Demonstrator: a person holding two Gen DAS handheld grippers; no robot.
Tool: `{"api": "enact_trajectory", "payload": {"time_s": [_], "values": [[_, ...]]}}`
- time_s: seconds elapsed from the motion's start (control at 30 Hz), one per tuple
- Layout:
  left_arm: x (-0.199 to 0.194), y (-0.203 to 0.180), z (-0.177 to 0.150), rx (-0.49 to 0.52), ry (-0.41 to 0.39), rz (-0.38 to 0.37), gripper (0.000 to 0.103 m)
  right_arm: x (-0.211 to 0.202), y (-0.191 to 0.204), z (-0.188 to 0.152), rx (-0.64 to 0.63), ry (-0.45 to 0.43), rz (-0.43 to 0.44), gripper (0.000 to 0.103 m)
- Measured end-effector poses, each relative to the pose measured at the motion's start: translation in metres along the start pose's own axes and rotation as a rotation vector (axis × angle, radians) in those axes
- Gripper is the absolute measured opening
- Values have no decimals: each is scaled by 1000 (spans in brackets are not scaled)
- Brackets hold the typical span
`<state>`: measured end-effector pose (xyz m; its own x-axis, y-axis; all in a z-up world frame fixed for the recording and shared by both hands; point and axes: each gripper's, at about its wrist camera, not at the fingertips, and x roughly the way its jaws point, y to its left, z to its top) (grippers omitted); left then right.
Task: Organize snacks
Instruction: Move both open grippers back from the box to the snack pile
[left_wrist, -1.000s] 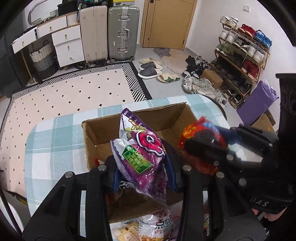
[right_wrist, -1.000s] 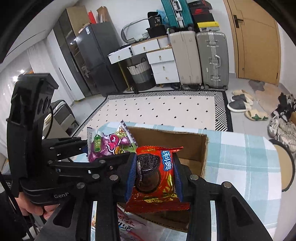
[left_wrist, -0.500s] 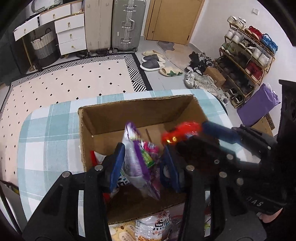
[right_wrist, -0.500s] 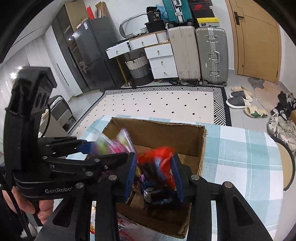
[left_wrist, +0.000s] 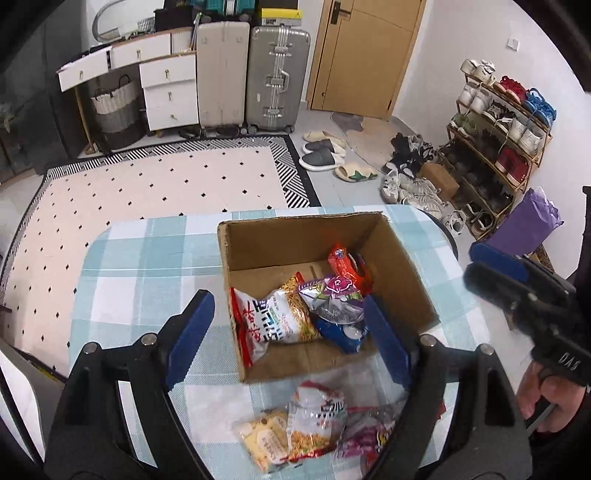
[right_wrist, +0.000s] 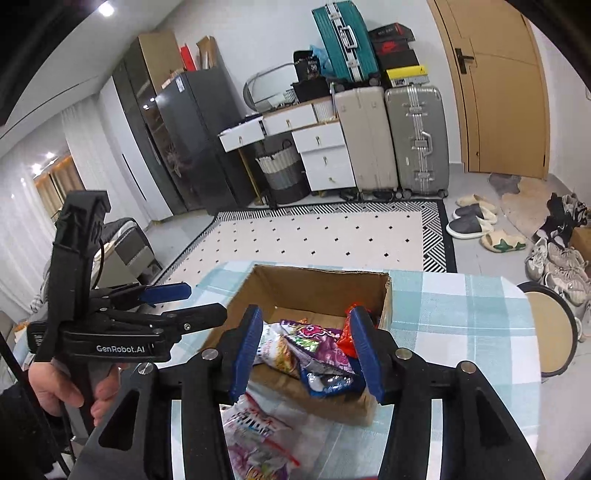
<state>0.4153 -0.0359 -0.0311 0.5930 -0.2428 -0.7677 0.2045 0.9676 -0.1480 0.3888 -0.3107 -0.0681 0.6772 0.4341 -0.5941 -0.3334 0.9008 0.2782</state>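
A cardboard box (left_wrist: 295, 240) stands open on the checked tablecloth. In it lie a purple packet (left_wrist: 332, 295), a red cookie packet (left_wrist: 345, 264), a noodle packet (left_wrist: 275, 317) and a blue packet (left_wrist: 343, 332). My left gripper (left_wrist: 290, 338) hangs above the box's near edge, its jaws opening with nothing held between them. In the right wrist view my right gripper (right_wrist: 306, 350) is over the box (right_wrist: 314, 288), jaws opening and empty. Below it lie the purple packet (right_wrist: 321, 347) and the red packet (right_wrist: 349, 332). Each view shows the other gripper: the right gripper (left_wrist: 480, 267), the left gripper (right_wrist: 203, 302).
Several loose snack packets (left_wrist: 314, 424) lie on the cloth (left_wrist: 140, 266) in front of the box, one of them a clear bag (right_wrist: 258, 435). A round stool (right_wrist: 546, 332) stands off the table's right edge. A person's hand (right_wrist: 55, 384) holds the left gripper's handle.
The left gripper let go of the purple packet and the right one of the red cookie packet; both now lie in the box. Both grippers opened and drew back.
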Motion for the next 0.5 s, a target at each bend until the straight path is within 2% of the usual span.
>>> {"api": "enact_trajectory", "payload": {"time_s": [0.1, 0.2, 0.33, 0.5], "values": [[-21, 1, -10, 26, -23, 43, 82, -22, 9, -1, -21, -7, -11, 51], [-49, 2, -18, 27, -61, 55, 82, -45, 18, -2, -44, -31, -19, 52], [-79, 1, -31, 38, -113, 76, 86, -74, 29, -6, -52, -74, -11, 65], [-114, -1, -51, 51, -166, 104, 86, -109, 47, -21, -85, -127, -11, 68]]}}
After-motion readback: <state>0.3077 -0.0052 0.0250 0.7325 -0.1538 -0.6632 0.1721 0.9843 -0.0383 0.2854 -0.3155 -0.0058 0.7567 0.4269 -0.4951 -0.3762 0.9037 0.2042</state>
